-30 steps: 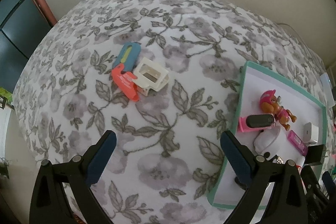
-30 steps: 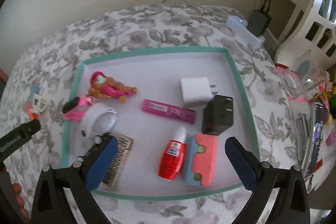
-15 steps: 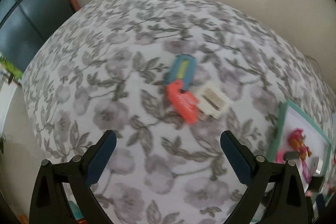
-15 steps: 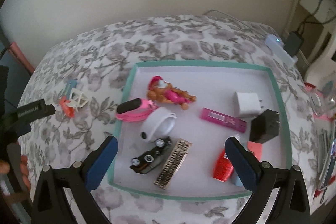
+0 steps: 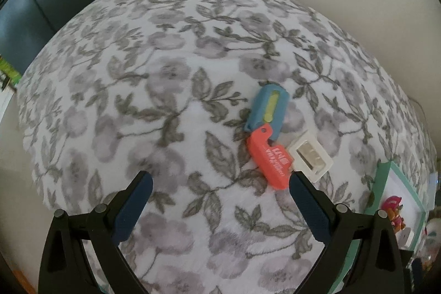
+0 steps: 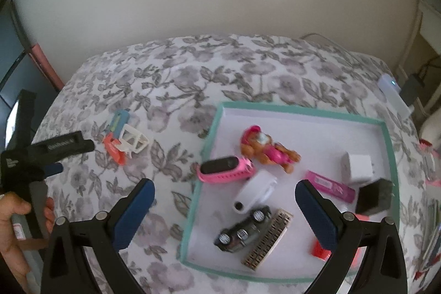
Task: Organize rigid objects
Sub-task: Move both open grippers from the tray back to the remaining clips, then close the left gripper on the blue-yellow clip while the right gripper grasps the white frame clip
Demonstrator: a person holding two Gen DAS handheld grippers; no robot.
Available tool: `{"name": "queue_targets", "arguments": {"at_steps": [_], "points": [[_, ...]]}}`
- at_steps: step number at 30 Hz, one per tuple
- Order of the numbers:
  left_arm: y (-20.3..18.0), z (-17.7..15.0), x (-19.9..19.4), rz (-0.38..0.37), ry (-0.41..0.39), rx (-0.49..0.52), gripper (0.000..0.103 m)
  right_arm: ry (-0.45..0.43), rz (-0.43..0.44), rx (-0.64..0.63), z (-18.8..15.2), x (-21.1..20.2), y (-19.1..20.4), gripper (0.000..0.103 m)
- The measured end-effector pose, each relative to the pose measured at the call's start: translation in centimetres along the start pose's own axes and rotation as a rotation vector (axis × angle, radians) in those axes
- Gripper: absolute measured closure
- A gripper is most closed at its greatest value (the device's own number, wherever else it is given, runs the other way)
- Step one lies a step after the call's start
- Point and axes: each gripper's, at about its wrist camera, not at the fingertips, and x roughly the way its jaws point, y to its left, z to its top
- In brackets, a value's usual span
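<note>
Three small items lie together on the floral bedspread: a blue cutter (image 5: pixel 266 108), a coral-red plastic piece (image 5: pixel 270 159) and a white plastic frame (image 5: pixel 311 156). They also show in the right wrist view, the white frame (image 6: pixel 134 141) on the left. My left gripper (image 5: pixel 217 181) is open and empty, its right fingertip just below the coral piece. My right gripper (image 6: pixel 224 189) is open and empty above the teal-rimmed tray (image 6: pixel 303 110), which holds a pink watch (image 6: pixel 224 170), a toy figure (image 6: pixel 266 149), a toy car (image 6: pixel 244 230) and several other items.
The bed meets a pale wall at the back. A dark cabinet (image 5: pixel 33 4) stands to the left of the bed. A white power strip (image 6: pixel 392 94) and chargers lie at the right. The tray's corner shows in the left wrist view (image 5: pixel 391 183).
My left gripper has swung left and closer to the three loose items, the tray sliding to its right edge. My right gripper has pulled back and left, showing the whole tray and the left gripper.
</note>
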Motion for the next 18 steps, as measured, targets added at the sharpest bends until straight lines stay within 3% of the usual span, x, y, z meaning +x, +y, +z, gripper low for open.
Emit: {"name": "queue_targets", "arguments": {"at_steps": [18], "points": [[1.5, 2.6, 4.6, -0.081, 0.040, -0.110, 0.004, 0.034, 0.050, -0.092, 3.4, 4.2, 5.6, 0.000]]}}
